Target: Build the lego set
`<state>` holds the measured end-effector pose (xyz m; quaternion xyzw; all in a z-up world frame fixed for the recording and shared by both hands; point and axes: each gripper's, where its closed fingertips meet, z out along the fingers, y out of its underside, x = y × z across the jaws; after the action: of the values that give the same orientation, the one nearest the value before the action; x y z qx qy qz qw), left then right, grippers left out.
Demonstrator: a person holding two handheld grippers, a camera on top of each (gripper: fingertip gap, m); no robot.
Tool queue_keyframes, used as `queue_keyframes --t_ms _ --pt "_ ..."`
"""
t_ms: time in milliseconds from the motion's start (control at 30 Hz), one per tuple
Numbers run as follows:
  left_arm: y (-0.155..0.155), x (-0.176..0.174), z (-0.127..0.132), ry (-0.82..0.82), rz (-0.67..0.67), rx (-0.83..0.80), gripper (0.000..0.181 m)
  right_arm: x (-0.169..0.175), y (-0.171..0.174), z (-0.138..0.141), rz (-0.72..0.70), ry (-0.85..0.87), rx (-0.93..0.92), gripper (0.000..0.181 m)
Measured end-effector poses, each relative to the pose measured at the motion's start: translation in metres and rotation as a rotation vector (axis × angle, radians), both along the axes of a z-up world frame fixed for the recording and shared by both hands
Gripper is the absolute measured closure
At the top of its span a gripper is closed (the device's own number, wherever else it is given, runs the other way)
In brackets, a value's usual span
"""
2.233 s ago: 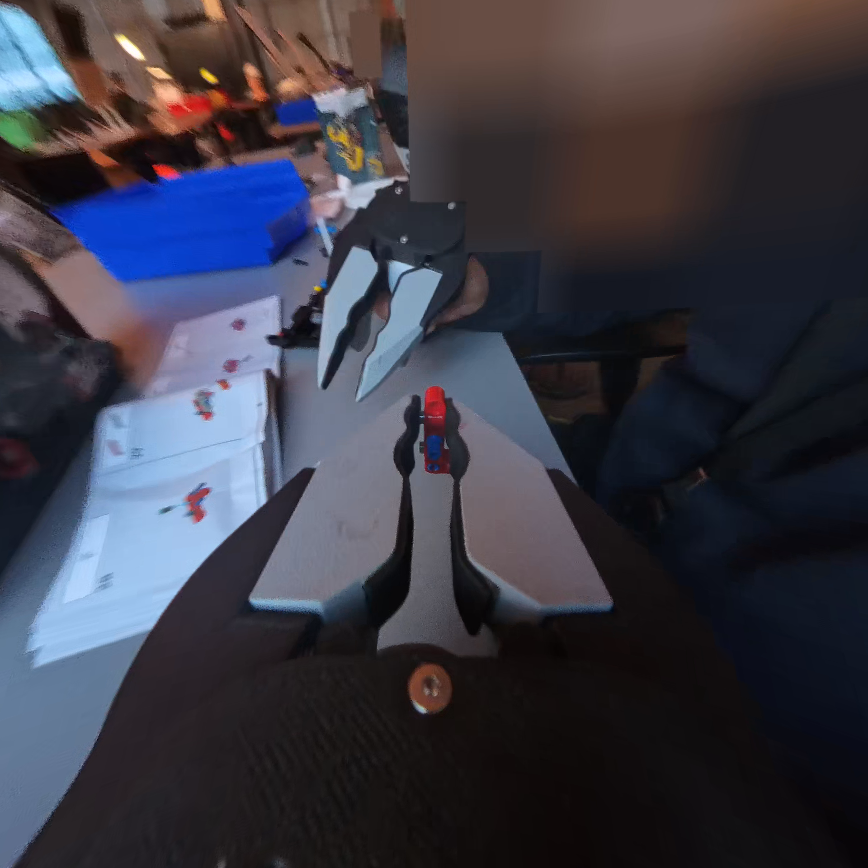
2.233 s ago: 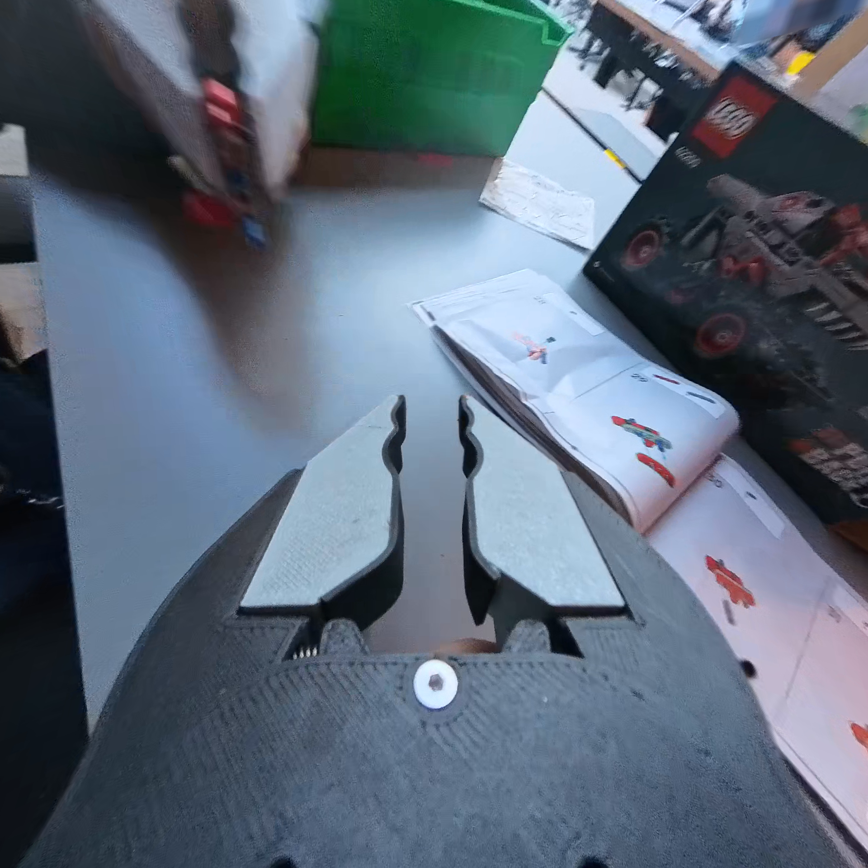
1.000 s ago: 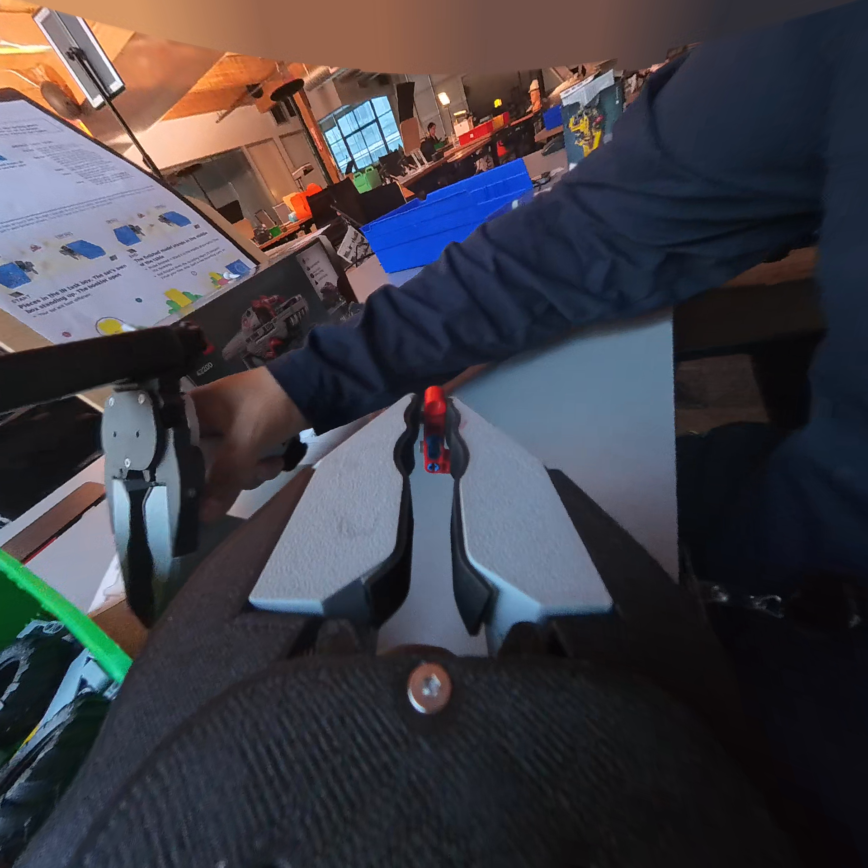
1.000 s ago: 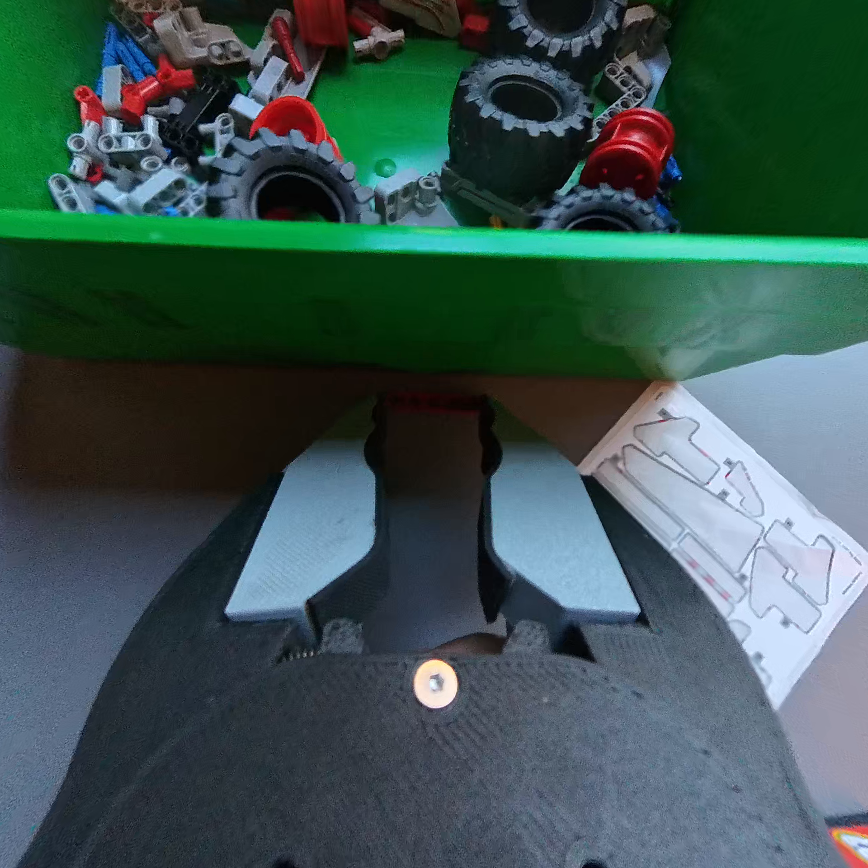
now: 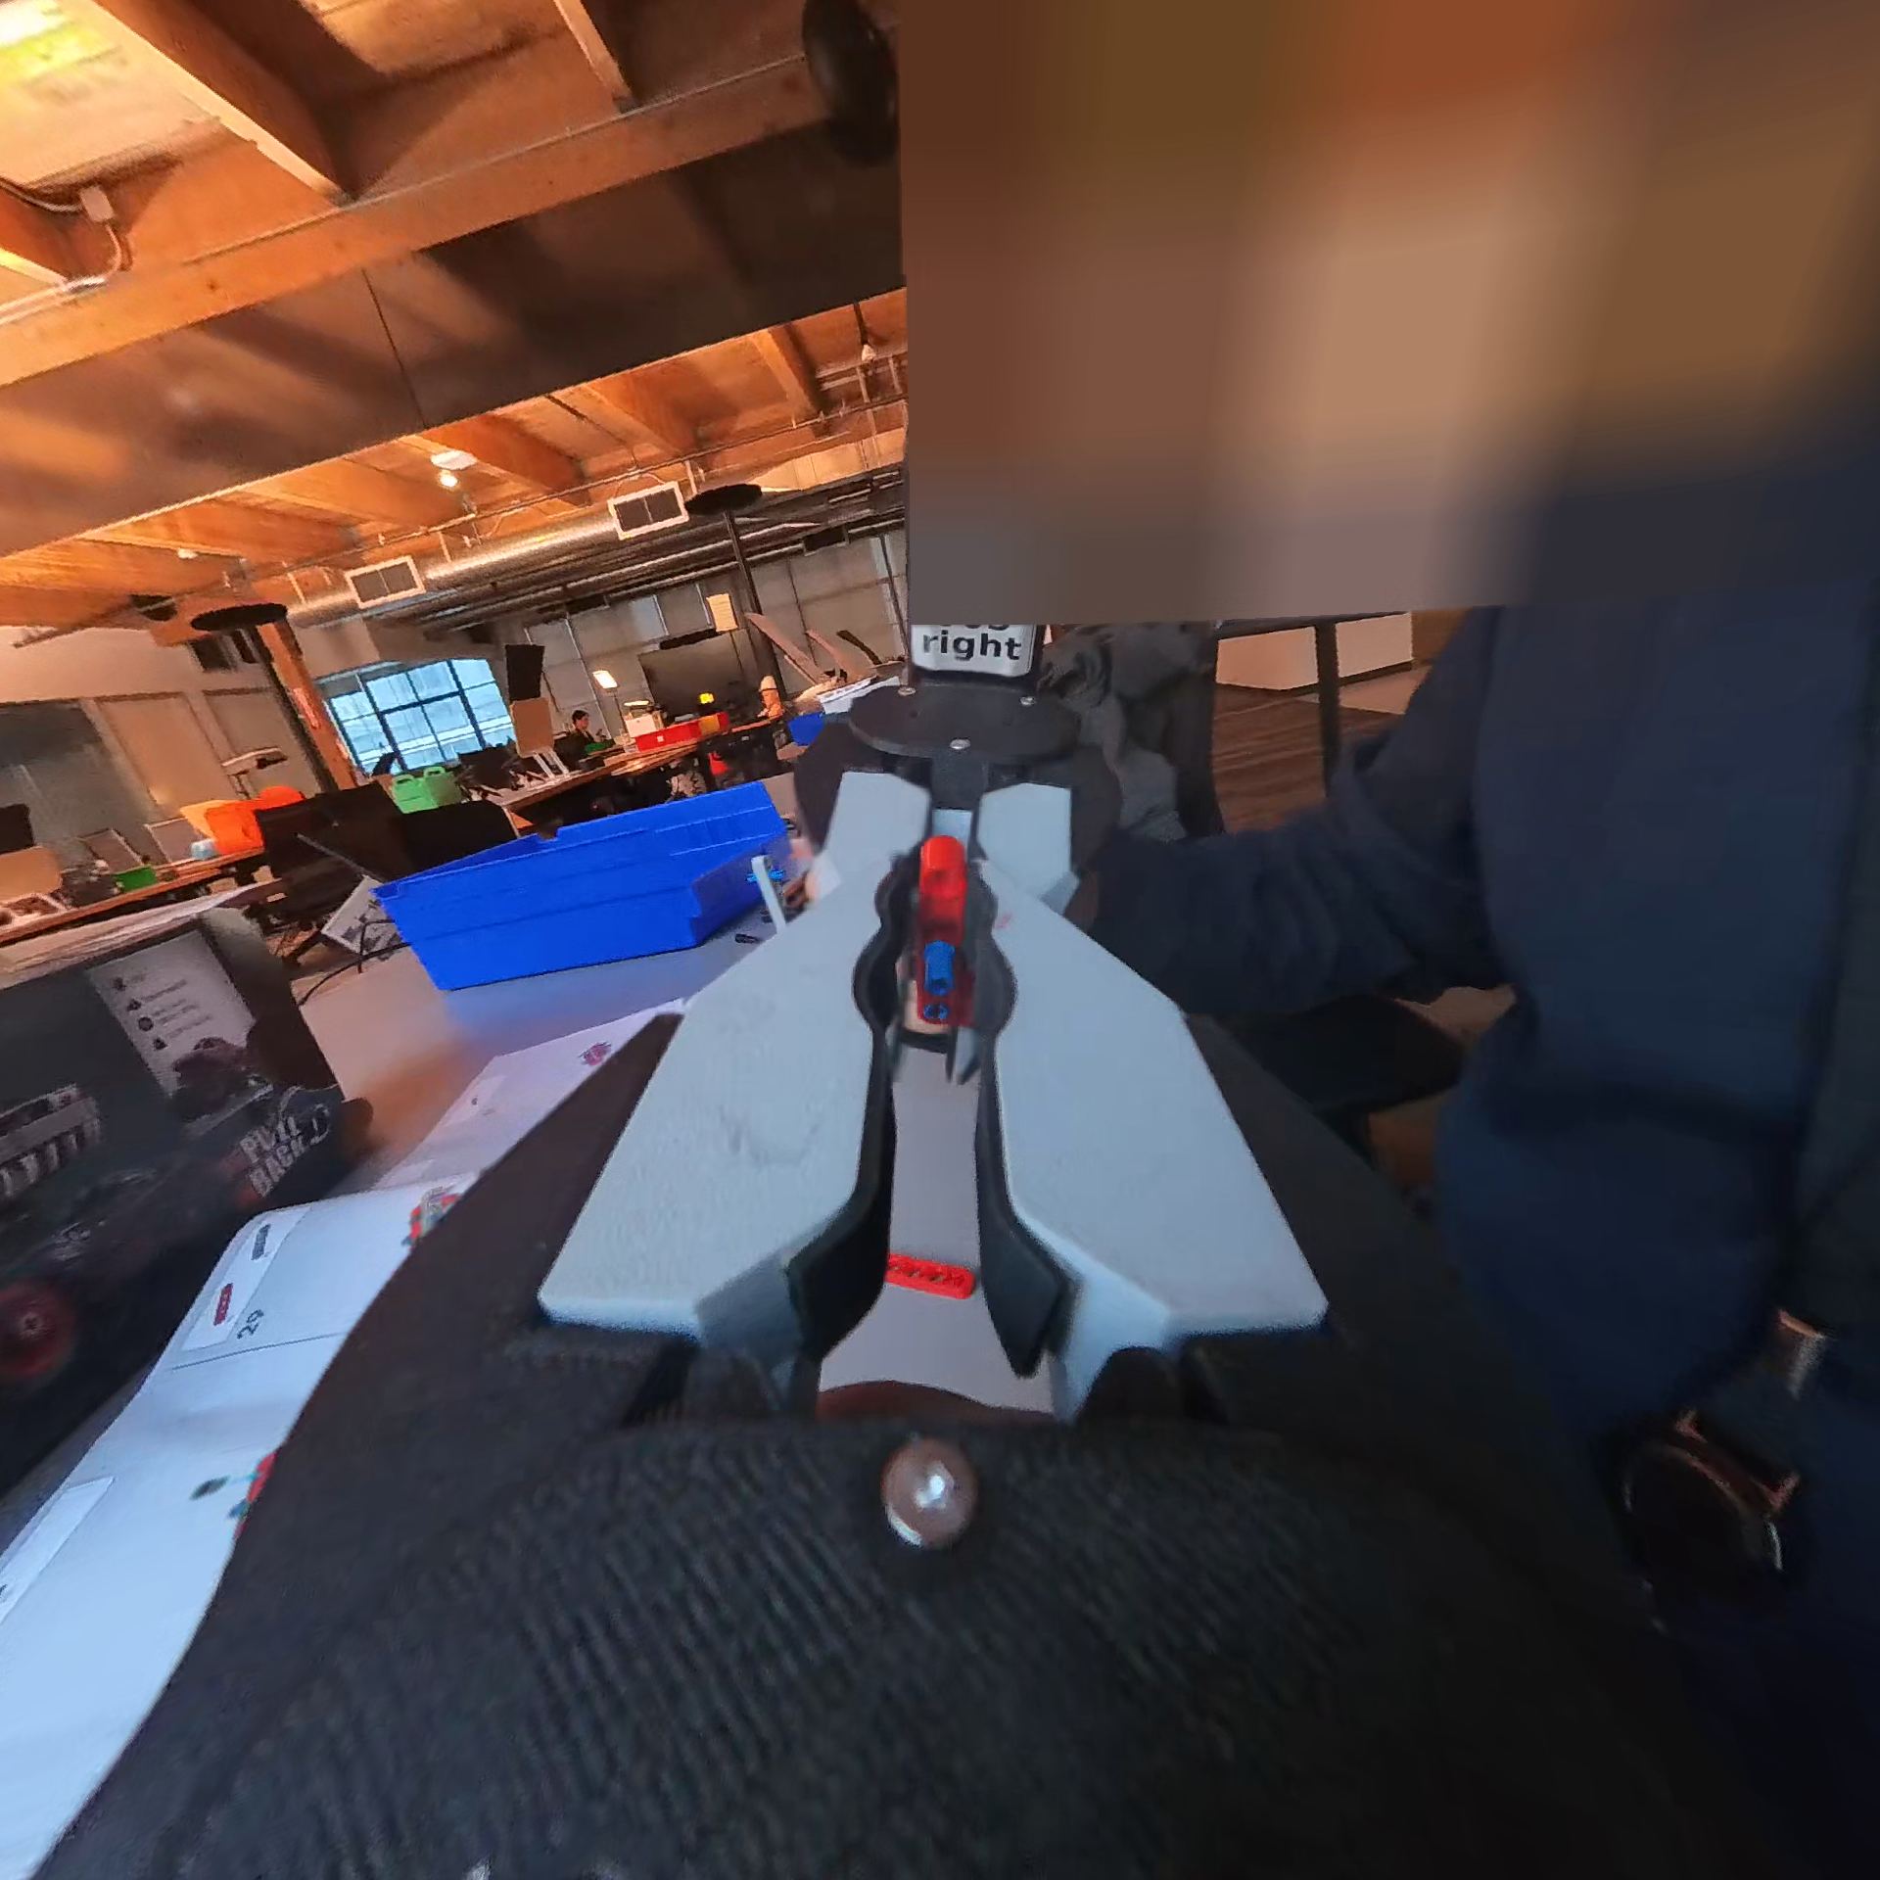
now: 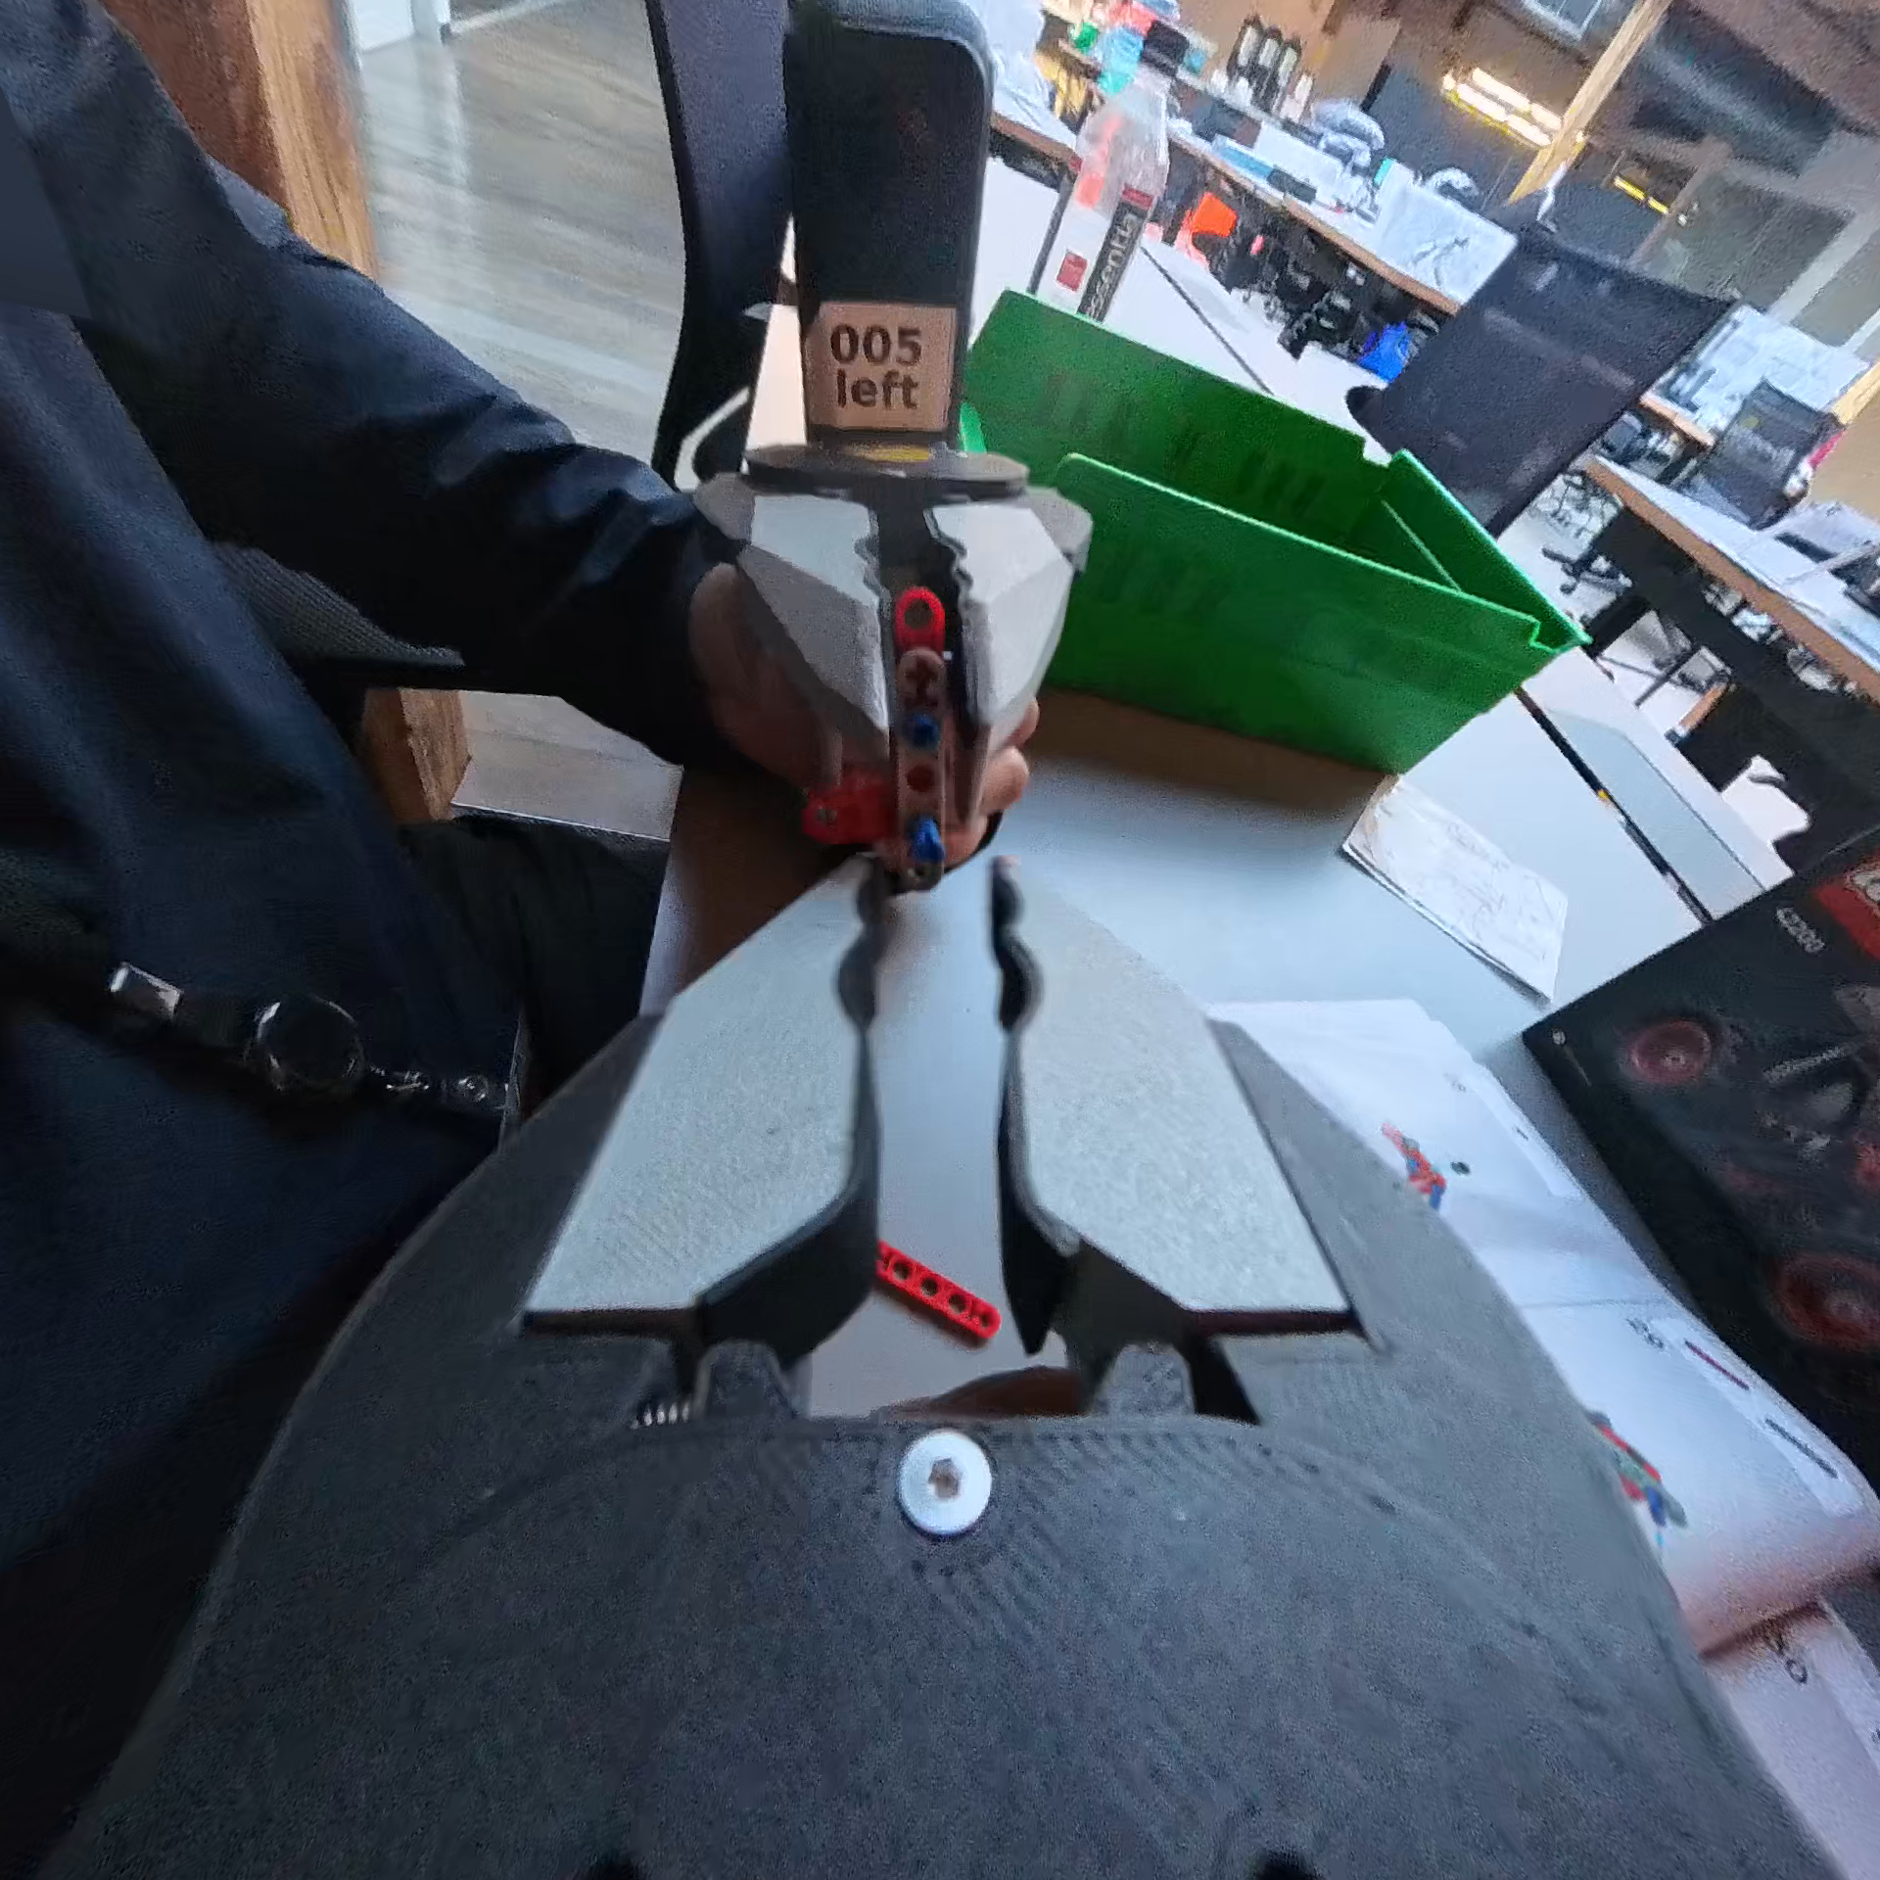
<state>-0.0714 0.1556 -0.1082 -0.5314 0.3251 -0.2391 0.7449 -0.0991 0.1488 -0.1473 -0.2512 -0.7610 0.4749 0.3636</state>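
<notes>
Together we count one grey desk, two bins, one box, one open booklet, two grippers and two lego items. Largest is the desk itself; on it a green bin stands toward the far edge in the right wrist view, and a blue bin sits farther off in the left wrist view. One dark lego box lies along the desk's right edge, with the open instruction booklet just beside it.

We hold the two grippers facing each other above the near edge. Our left gripper is clamped on the lego assembly: a narrow grey beam with holes, standing upright between the fingers, a red ring at its top, two blue pins along it, and a red piece jutting sideways near its lower end. Our right gripper has its fingers parted with nothing between them, its tips just beside the assembly's lower end.

Smallest, one loose red beam with a row of holes lies flat on the desk beneath the grippers.
</notes>
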Motion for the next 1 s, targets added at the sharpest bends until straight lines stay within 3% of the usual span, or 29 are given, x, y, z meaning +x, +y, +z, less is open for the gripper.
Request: queue_keyframes --t_ms 33,267,567,600,700,1000 --pt "0.000 0.001 0.000 -0.003 -0.001 0.003 0.175 0.002 -0.002 0.001 0.025 0.010 -0.001 0.177" --pt "0.013 -0.006 -0.018 0.141 0.103 -0.078 0.174 0.003 0.011 -0.008 0.021 -0.041 -0.054 0.178" --pt "0.023 -0.031 -0.093 0.566 0.227 -0.478 0.165 -0.007 0.027 -0.068 -0.083 -0.209 0.215 0.177" --pt "0.020 -0.032 -0.101 0.613 0.215 -0.521 0.173 -0.007 0.027 -0.072 -0.088 -0.229 0.237 0.178" --pt "0.020 -0.034 -0.113 0.704 0.228 -0.553 0.174 -0.007 0.027 -0.082 -0.079 -0.301 0.252 0.178" --pt "0.022 -0.028 -0.132 0.760 0.199 -0.610 0.171 -0.004 0.028 -0.096 -0.052 -0.451 0.226 0.178"
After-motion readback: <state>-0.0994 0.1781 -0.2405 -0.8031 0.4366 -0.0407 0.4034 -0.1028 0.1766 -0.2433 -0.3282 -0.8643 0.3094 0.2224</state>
